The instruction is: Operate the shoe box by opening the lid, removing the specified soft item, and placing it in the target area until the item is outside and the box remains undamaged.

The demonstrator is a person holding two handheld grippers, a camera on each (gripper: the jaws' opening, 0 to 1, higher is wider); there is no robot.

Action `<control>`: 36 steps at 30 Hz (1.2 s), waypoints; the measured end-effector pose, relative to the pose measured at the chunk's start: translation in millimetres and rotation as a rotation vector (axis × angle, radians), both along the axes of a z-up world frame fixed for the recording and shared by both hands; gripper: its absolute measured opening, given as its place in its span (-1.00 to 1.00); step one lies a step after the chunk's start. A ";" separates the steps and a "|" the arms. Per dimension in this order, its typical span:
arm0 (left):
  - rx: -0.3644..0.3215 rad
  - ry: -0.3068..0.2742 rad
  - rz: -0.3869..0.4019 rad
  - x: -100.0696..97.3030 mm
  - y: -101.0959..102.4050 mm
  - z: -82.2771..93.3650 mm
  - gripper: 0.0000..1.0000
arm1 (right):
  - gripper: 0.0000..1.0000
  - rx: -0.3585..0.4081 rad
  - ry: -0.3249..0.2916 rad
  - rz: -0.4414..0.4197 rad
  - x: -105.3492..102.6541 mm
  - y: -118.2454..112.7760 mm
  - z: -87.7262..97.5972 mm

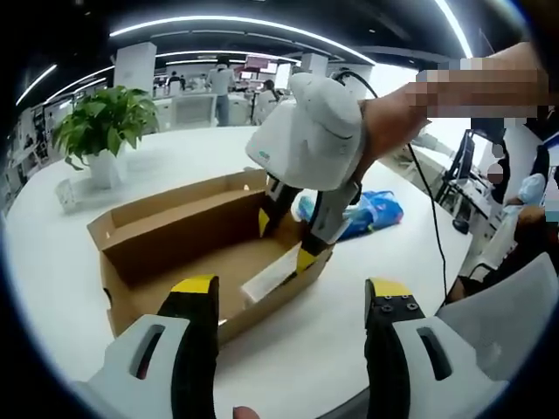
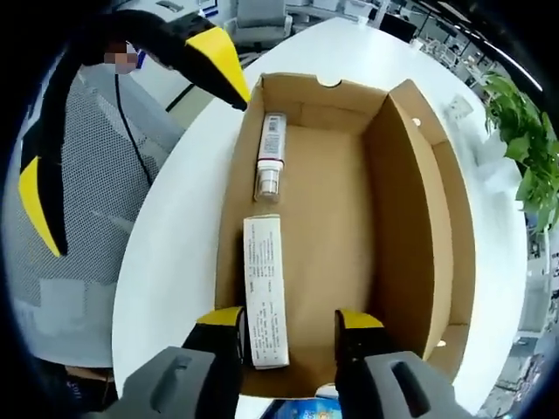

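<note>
The right gripper is held over the near end of the open cardboard shoe box, jaws apart and empty. Just beyond them a long white carton lies along the box's left wall, with a white tube farther along the same wall. The blue-and-white soft bag lies outside, just beyond the box. The left gripper waits before the box, jaws apart. Any descent is best made clear of the cardboard walls.

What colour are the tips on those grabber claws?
Yellow, on black jaws; the left gripper shows it best in the left gripper view.
</note>
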State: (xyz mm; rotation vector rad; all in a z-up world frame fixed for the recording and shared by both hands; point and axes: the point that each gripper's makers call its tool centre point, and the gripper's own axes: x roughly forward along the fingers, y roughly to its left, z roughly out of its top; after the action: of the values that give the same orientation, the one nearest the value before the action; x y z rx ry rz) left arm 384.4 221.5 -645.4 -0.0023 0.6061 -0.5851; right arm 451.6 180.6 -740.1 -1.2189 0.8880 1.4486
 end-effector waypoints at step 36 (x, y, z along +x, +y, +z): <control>0.037 0.009 -0.017 -5.1 0.4 -5.3 0.33 | -0.68 0.143 0.005 -0.134 -11.2 28.7 16.4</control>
State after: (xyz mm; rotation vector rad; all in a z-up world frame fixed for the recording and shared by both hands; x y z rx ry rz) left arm 379.3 221.9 -650.8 0.0347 0.6259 -0.5903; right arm 440.4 209.3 -723.8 -1.0307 0.8380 1.3829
